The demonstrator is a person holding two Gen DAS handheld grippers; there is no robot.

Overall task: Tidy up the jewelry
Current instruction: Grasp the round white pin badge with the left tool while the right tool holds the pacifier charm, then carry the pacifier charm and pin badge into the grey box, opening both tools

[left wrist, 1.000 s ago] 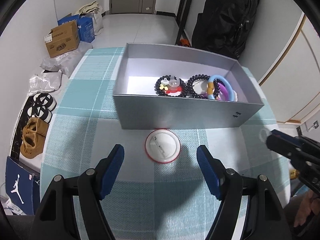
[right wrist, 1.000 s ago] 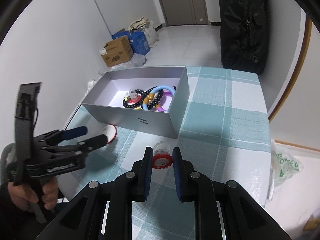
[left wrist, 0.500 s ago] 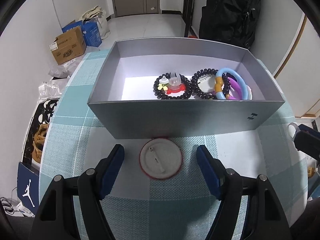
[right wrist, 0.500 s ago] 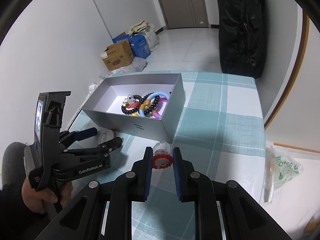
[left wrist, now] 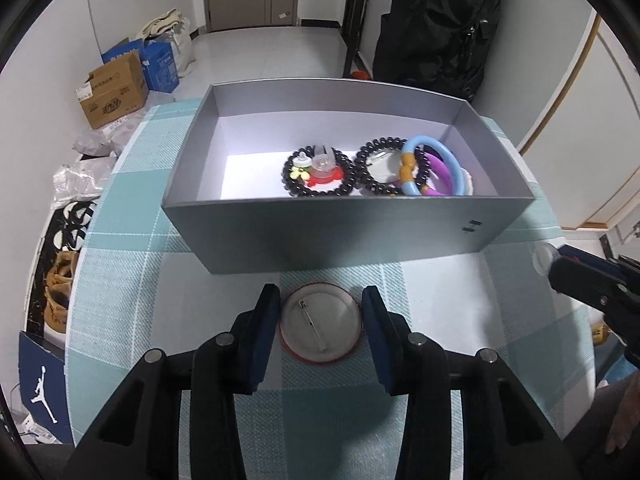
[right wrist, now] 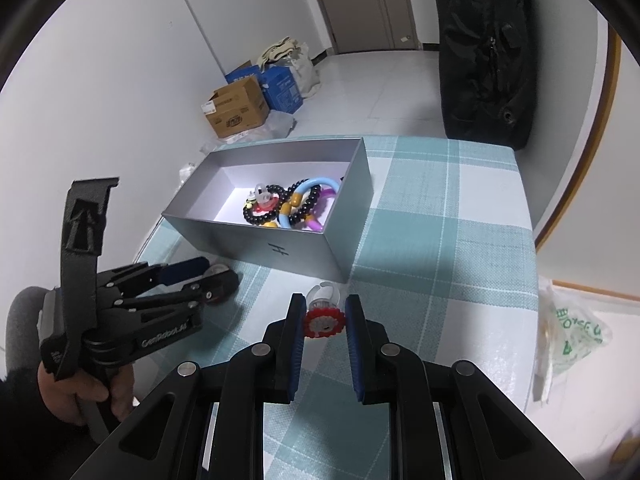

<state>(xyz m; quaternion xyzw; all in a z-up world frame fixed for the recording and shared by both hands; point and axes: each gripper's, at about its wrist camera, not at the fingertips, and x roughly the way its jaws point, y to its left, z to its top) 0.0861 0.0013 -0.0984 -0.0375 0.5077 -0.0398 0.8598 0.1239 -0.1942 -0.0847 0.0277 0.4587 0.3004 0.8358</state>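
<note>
A grey open box (left wrist: 344, 236) (right wrist: 304, 258) stands on the checked tablecloth and holds black bead bracelets (left wrist: 320, 192), blue and purple bangles (left wrist: 436, 168) and a small red toy ring. My left gripper (left wrist: 320, 312) has closed in on a round red-rimmed pin badge (left wrist: 320, 328) lying face down in front of the box, its blue pads at both rims. It also shows in the right wrist view (right wrist: 216, 276). My right gripper (right wrist: 323, 312) is shut on a red flower-shaped toy ring (right wrist: 323, 322) with a clear band, held above the cloth right of the box.
The table's right edge is near, with a plastic bag (right wrist: 568, 332) below it. Cardboard boxes (left wrist: 114, 94), shoes (left wrist: 60, 284) and bags lie on the floor to the left. A black backpack (left wrist: 436, 28) hangs behind the box.
My left gripper has moved forward over the badge and its fingers have narrowed from wide open to the badge's rims. The right gripper holds the red ring, moved slightly.
</note>
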